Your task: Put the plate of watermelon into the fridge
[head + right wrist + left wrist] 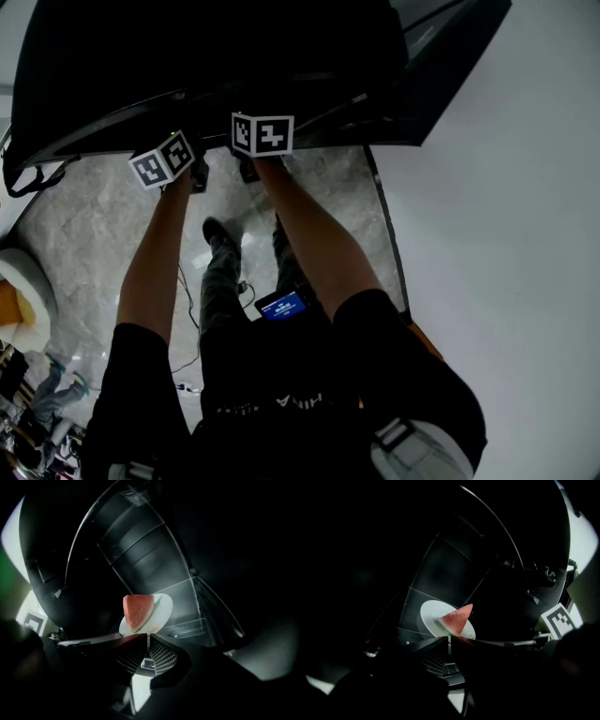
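Note:
A white plate (431,614) carries a red wedge of watermelon (457,619) with a green rind. My left gripper (449,640) is shut on the plate's near rim. In the right gripper view the same plate (162,607) and watermelon (137,610) stand tilted, with my right gripper (146,638) shut on the rim too. The plate hangs inside the dark fridge (187,66), above a glass shelf (187,602). In the head view only the left marker cube (161,159) and the right marker cube (262,134) show; the jaws and the plate are hidden in the fridge's dark opening.
Glass shelves and a clear drawer (197,623) line the fridge interior. The open fridge door (450,56) stands at the right, against a white wall (525,234). Below lies a grey marble floor (84,234), with clutter (37,394) at the lower left.

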Demonstrator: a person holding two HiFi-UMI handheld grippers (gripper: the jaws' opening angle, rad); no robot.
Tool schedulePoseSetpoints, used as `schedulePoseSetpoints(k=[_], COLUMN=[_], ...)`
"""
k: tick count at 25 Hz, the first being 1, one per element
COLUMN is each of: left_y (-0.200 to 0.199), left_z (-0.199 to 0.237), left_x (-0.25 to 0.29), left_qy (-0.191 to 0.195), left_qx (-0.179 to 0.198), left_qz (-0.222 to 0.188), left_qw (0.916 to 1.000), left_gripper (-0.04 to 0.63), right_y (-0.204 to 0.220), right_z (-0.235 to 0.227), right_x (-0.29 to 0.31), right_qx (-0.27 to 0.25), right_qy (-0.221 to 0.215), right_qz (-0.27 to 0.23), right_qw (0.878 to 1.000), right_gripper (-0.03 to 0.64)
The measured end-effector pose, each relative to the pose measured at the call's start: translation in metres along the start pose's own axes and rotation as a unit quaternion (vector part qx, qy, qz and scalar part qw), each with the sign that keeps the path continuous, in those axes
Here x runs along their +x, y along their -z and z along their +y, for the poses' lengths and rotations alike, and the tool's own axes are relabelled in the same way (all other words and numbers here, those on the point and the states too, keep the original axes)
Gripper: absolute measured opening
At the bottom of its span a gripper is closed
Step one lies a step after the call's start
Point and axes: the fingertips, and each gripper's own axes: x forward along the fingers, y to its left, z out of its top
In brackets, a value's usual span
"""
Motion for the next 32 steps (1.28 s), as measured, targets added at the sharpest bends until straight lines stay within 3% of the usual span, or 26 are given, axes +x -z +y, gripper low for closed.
schedulePoseSetpoints(k=[5, 11, 17, 20, 23, 27, 32], left_y=[-0.004, -0.007, 0.045, 0.043, 0.026, 0.020, 0.038], left_z=[-0.001, -0.037, -0.068, -0.092, -0.115, -0.140, -0.164], left_x=[0.010, -0.004, -0.030, -0.051, -0.087, -0.144, -0.210], left_qy=[0.003, 0.023, 0.084, 0.117, 0.152, 0.182, 0.197], left_qx=[0.028, 0.012, 0.038, 0.056, 0.028, 0.003, -0.016], left_qz=[0.025, 0.041, 0.056, 0.028, -0.014, -0.056, -0.080], left_qw=[0.9993, 0.9988, 0.9942, 0.9912, 0.9879, 0.9817, 0.9771], left_gripper=[0.025, 0.023, 0.013, 0.013, 0.012, 0.013, 0.014], right_y=[-0.010, -0.018, 0.023, 0.023, 0.017, 0.024, 0.052], right_z=[-0.005, -0.008, -0.007, 0.014, 0.046, 0.078, 0.093], right_x=[0.004, -0.037, -0.073, -0.097, -0.131, -0.186, -0.250], right_qx=[-0.005, -0.003, 0.047, 0.025, 0.001, -0.036, -0.039], right_qy=[0.001, -0.002, -0.063, -0.104, -0.133, -0.136, -0.138], right_qz=[0.012, 0.023, 0.013, 0.000, -0.006, -0.012, -0.019], right_qw=[1.000, 1.000, 0.997, 0.994, 0.991, 0.990, 0.989], right_gripper=[0.029, 0.031, 0.031, 0.031, 0.031, 0.031, 0.031])
